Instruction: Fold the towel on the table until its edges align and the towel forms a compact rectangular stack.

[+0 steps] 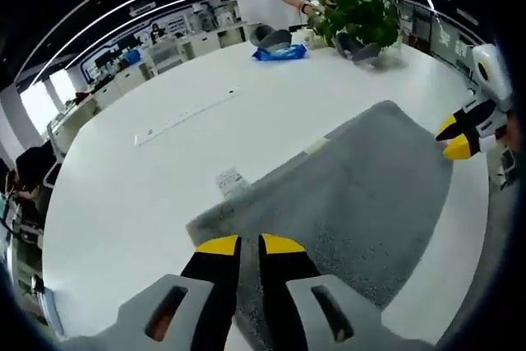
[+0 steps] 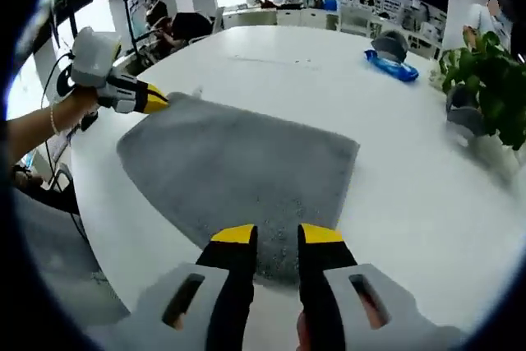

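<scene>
towel [image 1: 362, 195] flat | corners at left gripper [image 1: 250, 244], right gripper [image 2: 278, 236] jaws

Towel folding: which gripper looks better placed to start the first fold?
Left, narrowly. The left gripper has jaws nearly together at a corner of the towel; the right gripper stands open over the near edge.
</scene>
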The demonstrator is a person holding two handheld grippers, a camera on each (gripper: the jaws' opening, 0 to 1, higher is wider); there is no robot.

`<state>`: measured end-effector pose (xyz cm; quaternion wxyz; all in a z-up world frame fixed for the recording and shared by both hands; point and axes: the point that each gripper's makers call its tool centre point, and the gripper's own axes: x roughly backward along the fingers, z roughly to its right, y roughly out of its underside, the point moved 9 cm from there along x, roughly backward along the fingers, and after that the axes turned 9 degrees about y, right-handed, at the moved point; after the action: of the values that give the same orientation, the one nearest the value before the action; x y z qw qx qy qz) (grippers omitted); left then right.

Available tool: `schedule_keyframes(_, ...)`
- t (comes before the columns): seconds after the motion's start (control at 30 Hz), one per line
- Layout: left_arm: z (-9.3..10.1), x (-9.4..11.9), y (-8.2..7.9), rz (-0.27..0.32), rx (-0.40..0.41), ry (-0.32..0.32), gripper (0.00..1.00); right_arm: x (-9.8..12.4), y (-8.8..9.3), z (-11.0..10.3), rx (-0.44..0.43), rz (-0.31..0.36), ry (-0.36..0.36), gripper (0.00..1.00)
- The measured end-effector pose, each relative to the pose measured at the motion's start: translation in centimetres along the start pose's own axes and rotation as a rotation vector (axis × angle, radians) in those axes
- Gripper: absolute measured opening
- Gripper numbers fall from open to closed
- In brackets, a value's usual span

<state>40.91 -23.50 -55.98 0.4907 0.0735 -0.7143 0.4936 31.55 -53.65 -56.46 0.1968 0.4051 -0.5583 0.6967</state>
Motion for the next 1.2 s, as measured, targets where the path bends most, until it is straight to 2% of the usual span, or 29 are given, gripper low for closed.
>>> schedule_keyframes(0.07, -0.1, -0.5, 0.1, -0.027, -0.006, 0.009, 0.08, -0.2, 0.5, -0.2, 0.034, -0.033, 0.014, 0.17)
schedule_keyframes(0.13, 0.1, -1.2, 0.8, -0.119, -0.024, 0.031, 0.07, -0.5, 0.7, -0.3, 0.049, -0.056, 0.021, 0.15)
schedule_keyframes(0.17, 0.2, -1.4, 1.0, -0.139, -0.027, 0.038, 0.06, -0.6, 0.7, -0.3, 0.05, -0.067, 0.019, 0.15)
schedule_keyframes(0.23, 0.4, -1.8, 0.9, -0.119, -0.059, 0.043, 0.04, -0.9, 0.8, -0.2, 0.042, -0.092, 0.003, 0.15)
schedule_keyframes(0.3, 0.4, -1.8, 0.4, -0.165, -0.114, 0.052, 0.04, -1.2, 0.7, -0.1, 0.041, -0.103, -0.015, 0.15)
schedule_keyframes(0.43, 0.0, -2.0, 0.1, -0.197, -0.142, 0.097, 0.04, -1.5, 0.7, -0.1, 0.057, -0.118, -0.023, 0.14)
schedule_keyframes(0.6, -0.2, -2.1, -0.2, -0.228, -0.141, 0.131, 0.04, -1.6, 0.6, -0.4, 0.085, -0.135, -0.014, 0.13)
schedule_keyframes(0.73, -0.1, -2.1, -0.2, -0.236, -0.197, 0.159, 0.04, -1.6, 0.6, -0.7, 0.132, -0.131, -0.002, 0.12)
schedule_keyframes(0.83, -0.2, -2.1, -0.3, -0.246, -0.191, 0.174, 0.03, -1.6, 0.6, -0.8, 0.148, -0.127, 0.006, 0.11)
schedule_keyframes(0.97, -0.5, -2.2, -0.7, -0.276, -0.154, 0.202, 0.03, -1.7, 0.5, -0.7, 0.144, -0.131, 0.01, 0.11)
schedule_keyframes(1.2, -0.1, -2.1, -0.6, -0.283, -0.218, 0.196, 0.03, -2.0, 0.1, -0.5, 0.11, -0.178, 0.017, 0.1)
